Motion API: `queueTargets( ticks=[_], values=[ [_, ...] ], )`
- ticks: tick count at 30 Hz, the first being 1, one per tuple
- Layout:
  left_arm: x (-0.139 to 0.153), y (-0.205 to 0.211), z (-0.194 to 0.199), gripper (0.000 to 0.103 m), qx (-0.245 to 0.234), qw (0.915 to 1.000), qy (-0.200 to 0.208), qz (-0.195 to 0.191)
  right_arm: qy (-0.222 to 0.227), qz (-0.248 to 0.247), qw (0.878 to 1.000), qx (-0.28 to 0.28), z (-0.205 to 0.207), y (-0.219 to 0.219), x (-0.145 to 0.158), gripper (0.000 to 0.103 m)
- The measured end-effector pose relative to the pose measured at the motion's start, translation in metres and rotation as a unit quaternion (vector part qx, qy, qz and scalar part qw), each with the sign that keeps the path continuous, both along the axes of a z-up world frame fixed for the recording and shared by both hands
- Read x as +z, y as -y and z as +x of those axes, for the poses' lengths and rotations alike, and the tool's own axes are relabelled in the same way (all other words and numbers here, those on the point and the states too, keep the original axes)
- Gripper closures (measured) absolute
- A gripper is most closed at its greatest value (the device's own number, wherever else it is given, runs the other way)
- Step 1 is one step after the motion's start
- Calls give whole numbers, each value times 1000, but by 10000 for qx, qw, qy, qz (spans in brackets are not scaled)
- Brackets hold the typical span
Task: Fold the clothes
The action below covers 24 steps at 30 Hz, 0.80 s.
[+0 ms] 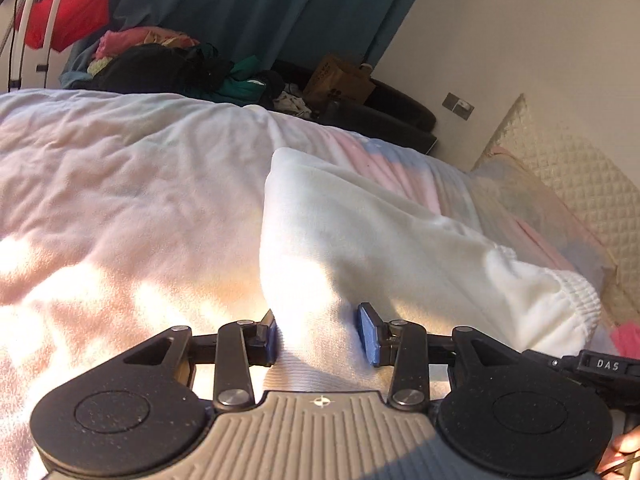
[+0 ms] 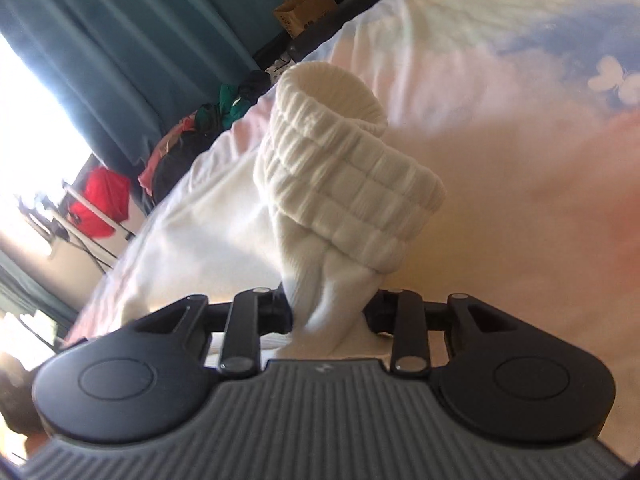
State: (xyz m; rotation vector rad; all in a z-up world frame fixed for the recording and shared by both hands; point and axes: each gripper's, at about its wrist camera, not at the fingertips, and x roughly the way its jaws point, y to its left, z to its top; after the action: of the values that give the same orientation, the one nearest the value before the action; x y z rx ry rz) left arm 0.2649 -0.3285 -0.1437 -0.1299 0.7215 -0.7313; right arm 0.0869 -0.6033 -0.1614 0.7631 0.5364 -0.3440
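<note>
A white fleece garment (image 1: 380,232) lies on the bed, its gathered elastic band (image 1: 576,304) to the right. My left gripper (image 1: 320,334) has its blue pads (image 1: 368,334) on either side of a ribbed white edge of the garment, with a gap showing beside the cloth. In the right wrist view, my right gripper (image 2: 328,312) is shut on bunched white cloth, and the ribbed elastic cuff (image 2: 348,184) stands up just beyond the fingers.
The bed has a pale pink and blue cover (image 1: 120,184). A quilted headboard (image 1: 568,176) is at the right. A pile of dark and coloured clothes (image 1: 160,64), a brown paper bag (image 1: 340,80) and teal curtains (image 1: 260,8) lie beyond the bed.
</note>
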Motion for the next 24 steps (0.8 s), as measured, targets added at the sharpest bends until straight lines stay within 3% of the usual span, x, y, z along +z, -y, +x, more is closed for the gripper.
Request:
queueTargets(
  ticks=[4,9,15,20,24],
  values=[
    [18,7,-10,56,47,9994,122,325,-374,207,9988,-258,2,-1,10,61],
    [58,4,-36,45,149,9956,327,861,-793,140,9957,-458,-19,-6,52,61],
    [139,-16,-100,38,204,9936,814,757,-454,-213,9982,-326,-59,-27,123,61],
    [210,-35,-170,19,169,9875,1428,642,-10,-750,9972,83,-97,-61,187,61],
    [251,-53,-225,10,135,9827,1785,476,305,-1121,9928,306,-133,-89,228,61]
  ],
)
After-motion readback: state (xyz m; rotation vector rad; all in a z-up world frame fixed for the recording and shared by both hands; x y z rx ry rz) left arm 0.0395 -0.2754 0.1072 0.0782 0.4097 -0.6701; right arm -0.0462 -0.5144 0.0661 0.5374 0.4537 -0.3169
